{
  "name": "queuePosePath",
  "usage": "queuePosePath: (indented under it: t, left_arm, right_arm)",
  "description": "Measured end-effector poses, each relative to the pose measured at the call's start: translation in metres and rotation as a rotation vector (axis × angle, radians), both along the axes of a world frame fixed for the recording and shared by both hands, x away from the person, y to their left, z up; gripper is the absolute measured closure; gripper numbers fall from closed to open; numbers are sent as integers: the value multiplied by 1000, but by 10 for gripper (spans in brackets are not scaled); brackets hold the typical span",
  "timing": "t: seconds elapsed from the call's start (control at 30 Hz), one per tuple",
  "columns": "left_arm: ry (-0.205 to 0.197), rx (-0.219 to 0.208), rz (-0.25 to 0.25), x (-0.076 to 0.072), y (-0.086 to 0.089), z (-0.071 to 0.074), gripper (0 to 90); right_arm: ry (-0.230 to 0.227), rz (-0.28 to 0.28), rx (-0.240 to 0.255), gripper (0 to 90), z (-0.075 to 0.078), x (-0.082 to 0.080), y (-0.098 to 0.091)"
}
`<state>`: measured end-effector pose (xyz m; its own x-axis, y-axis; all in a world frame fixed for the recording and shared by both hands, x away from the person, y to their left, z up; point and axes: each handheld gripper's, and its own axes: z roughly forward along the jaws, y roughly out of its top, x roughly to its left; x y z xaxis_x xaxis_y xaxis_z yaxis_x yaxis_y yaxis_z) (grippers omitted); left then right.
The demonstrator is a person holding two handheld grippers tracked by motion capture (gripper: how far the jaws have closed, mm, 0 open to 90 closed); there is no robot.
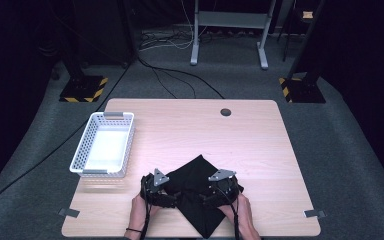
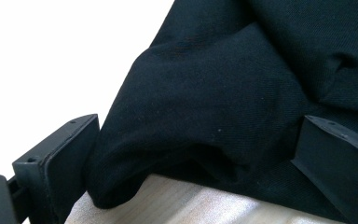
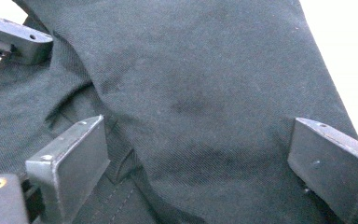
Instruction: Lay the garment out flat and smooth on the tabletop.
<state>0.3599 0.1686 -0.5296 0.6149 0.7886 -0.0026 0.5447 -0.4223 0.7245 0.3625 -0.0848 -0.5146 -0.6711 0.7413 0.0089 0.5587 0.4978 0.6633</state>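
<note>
Black cloth (image 1: 196, 192) lies rumpled near the front edge of the counter (image 1: 260, 145), about midway between its front corners, one point aimed at the far edge and another hanging toward the front edge. A white basket (image 1: 105, 145) stands at the left edge, well apart from the cloth.

Left gripper (image 1: 159, 190) sits at the cloth's left side, right gripper (image 1: 220, 189) at its right. In the left gripper view the jaws stand wide apart with a raised fold of cloth (image 2: 223, 116) between them, not yet pinched. In the right gripper view the jaws are likewise spread, cloth (image 3: 205, 107) bulging between them, with a stitched seam low down.

Handling judgement: woven fabric, light, limp, no stiffness; it will sag and drape from any hold. Not fragile, little slip risk against the pads. Best hold looks to be a bunched fold or the hemmed edge, where layers are thicker. A single flat layer may pull out.
</note>
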Motion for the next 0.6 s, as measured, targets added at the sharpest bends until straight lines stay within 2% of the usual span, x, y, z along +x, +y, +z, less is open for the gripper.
queuePosePath:
  t: [0.07, 0.13, 0.37, 0.47, 0.53, 0.57, 0.6]
  left_arm:
    - [13, -7, 1, 1, 1, 0, 14]
    - [12, -6, 0, 1, 1, 0, 15]
    - [12, -7, -1, 1, 1, 0, 17]
    - [12, -7, -1, 1, 1, 0, 18]
    - [12, -7, -1, 1, 1, 0, 19]
    - [12, -8, 0, 1, 1, 0, 20]
    - [13, -9, 0, 1, 1, 0, 20]
  right_arm:
    - [-5, -17, -15, 59, 5, 0, 4]
    - [-32, -18, 11, 112, 10, -1, 12]
    - [-57, 35, -1, 162, 18, -5, 38]
    - [-62, 42, 4, 207, 19, -5, 42]
    - [-54, 46, 0, 276, 19, -4, 45]
    - [-40, 40, -4, 348, 19, -3, 46]
    - [-40, 40, -4, 348, 19, -3, 46]
